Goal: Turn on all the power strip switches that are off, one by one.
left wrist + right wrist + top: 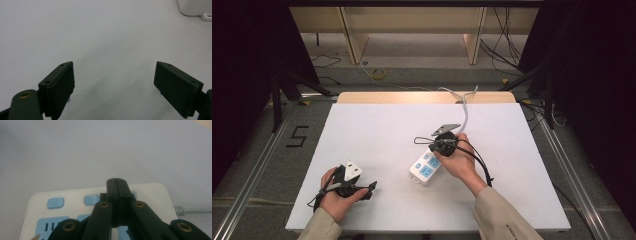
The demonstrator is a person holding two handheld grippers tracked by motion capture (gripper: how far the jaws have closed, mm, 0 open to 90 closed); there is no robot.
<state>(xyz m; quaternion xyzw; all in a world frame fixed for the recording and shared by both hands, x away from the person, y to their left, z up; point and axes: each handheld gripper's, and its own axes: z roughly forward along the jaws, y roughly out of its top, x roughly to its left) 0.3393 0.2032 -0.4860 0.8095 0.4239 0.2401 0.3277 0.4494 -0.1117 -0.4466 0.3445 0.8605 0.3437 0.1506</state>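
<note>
The white table takes up the middle of the high view, and its bare surface is left free around the work. Just right of centre in that view a white power strip with blue sockets is laid slantwise, its grey cable led off toward the upper edge of the table, presumably so that the lead stays out of the hands' way.

The right gripper is held over the strip's upper end. In the right gripper view its jaws are seen pressed flat together with nothing between them, their joined tip set over the row of blue switch buttons in the lower half of the frame. The closed tip is judged to serve as a single blunt finger for pushing a button rather than for grasping. A small red light is seen beside the buttons.

The left gripper is rested at the lower left of the high view, well apart from the strip. Its jaws are spread wide and empty over bare table, apparently parked while the other hand works.
</note>
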